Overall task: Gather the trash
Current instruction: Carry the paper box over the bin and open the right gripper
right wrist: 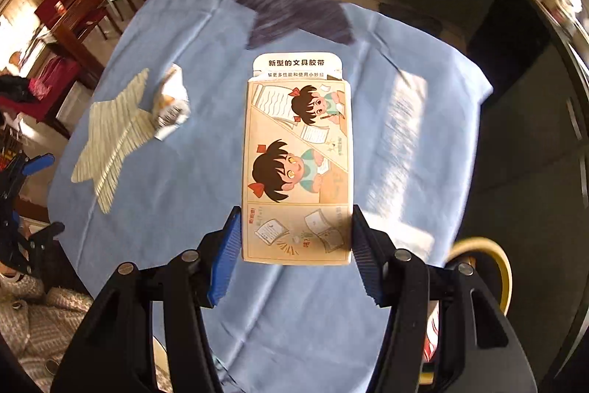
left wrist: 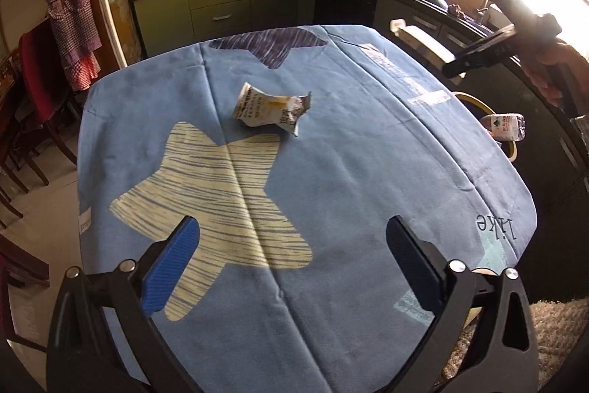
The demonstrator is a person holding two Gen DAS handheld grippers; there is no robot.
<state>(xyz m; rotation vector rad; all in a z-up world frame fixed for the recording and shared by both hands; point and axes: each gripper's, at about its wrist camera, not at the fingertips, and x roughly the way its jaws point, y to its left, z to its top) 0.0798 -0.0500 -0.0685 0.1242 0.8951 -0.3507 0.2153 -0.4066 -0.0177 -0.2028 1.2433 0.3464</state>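
Observation:
A crumpled printed wrapper point(left wrist: 270, 111) lies on the blue tablecloth point(left wrist: 349, 179), past the pale star print. My left gripper point(left wrist: 292, 223) hangs open above the near part of the table, well short of the wrapper, with nothing between its fingers. My right gripper point(right wrist: 296, 210) is shut on a flat carton with cartoon pictures point(right wrist: 298, 157), held in the air over the table. In the left wrist view the carton point(left wrist: 416, 37) shows edge-on at the table's far right. The wrapper point(right wrist: 173, 102) lies left of it in the right wrist view.
A yellow-rimmed bin point(left wrist: 513, 150) stands beside the table's right edge with a plastic bottle point(left wrist: 506, 127) in it; its rim point(right wrist: 495, 255) also shows in the right wrist view. Green kitchen cabinets point(left wrist: 221, 6) run behind the table. Chairs point(left wrist: 33, 80) stand to the left.

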